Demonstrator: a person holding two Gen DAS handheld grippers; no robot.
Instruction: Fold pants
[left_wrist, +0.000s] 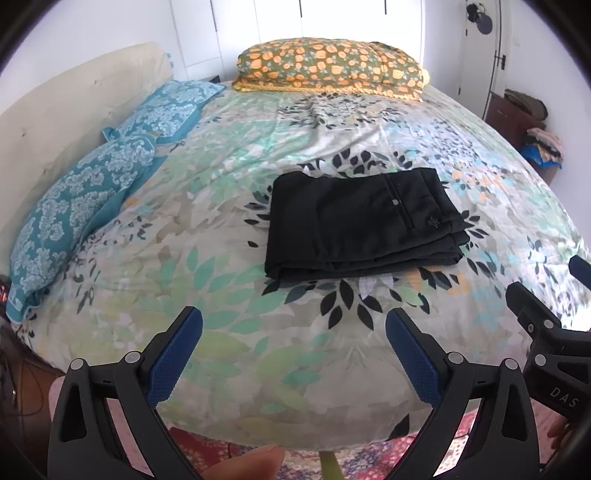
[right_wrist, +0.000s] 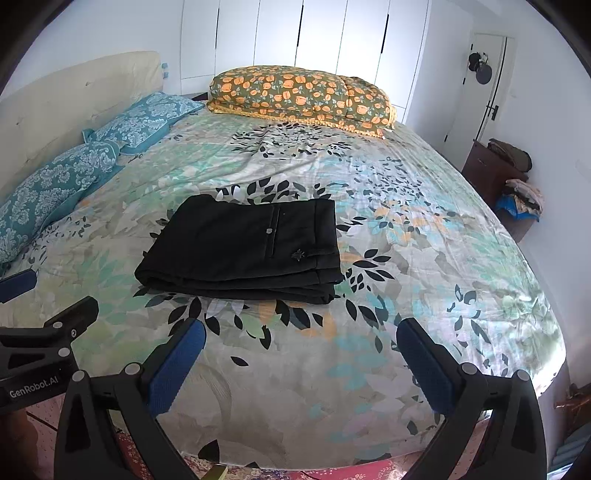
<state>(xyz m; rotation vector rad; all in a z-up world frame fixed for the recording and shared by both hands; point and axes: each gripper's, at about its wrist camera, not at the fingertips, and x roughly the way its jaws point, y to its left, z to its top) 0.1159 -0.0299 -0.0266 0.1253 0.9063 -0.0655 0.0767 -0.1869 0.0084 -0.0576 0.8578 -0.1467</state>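
Black pants (left_wrist: 364, 221) lie folded into a flat stacked rectangle on the floral bedspread (left_wrist: 229, 229), back pocket and button facing up. They also show in the right wrist view (right_wrist: 243, 245). My left gripper (left_wrist: 293, 325) is open and empty, held above the bed's near edge, short of the pants. My right gripper (right_wrist: 301, 334) is open and empty too, a little nearer than the pants. The right gripper's body shows at the right edge of the left wrist view (left_wrist: 546, 332). The left gripper's body shows at the left edge of the right wrist view (right_wrist: 48, 332).
Two teal patterned pillows (left_wrist: 85, 199) lie along the cream headboard (left_wrist: 55, 122) on the left. An orange floral folded quilt (left_wrist: 332, 68) sits at the far edge. A dark wooden stand with piled clothes (right_wrist: 513, 181) stands by the right wall. A patterned rug (left_wrist: 369, 458) lies below.
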